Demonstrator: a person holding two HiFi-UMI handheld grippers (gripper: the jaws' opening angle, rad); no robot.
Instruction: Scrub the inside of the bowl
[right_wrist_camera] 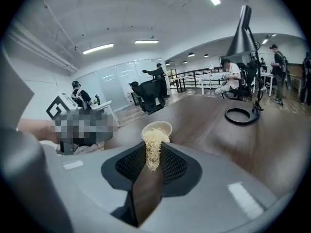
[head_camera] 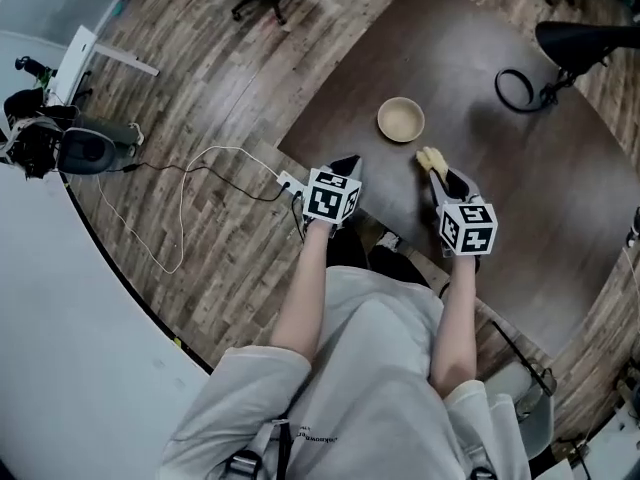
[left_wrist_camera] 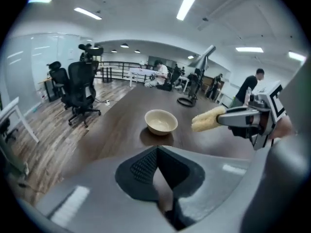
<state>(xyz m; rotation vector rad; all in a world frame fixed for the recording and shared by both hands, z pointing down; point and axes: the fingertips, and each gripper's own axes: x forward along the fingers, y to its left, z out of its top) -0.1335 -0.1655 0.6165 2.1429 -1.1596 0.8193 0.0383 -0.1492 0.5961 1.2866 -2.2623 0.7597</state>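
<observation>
Head view shows the bowl (head_camera: 401,120) sitting upright and empty on the dark table (head_camera: 540,198), out ahead of both tools, with nothing touching it. The right gripper (head_camera: 447,180) has its jaws clamped on a pale, fibrous scrubber (head_camera: 431,159), whose free end pokes out toward the bowl but stops short of the rim. The right gripper view confirms the hold: the scrubber (right_wrist_camera: 153,149) is pinched between the dark ribbed pads (right_wrist_camera: 172,165), and the bowl (right_wrist_camera: 160,126) shows just past its tip. The left gripper (head_camera: 346,164) hangs nearer the person, apart from the bowl. In the left gripper view its jaws meet at the tips with nothing between them.

The main risk is the loose bowl. It looks light, and nothing is steadying it. If the scrubber presses against the inner wall while the left gripper remains closed and away, the bowl will probably skid across the smooth tabletop or tip onto its rim. Steadying it would mean opening the left jaws and taking the rim on the side away from the scrubber, and a clumsy approach there could knock the bowl over.

A second risk is the grip on the scrubber. It is soft and held by one end, so hard sideways strokes may bend it, twist it in the pads, or pull it free into the bowl.
</observation>
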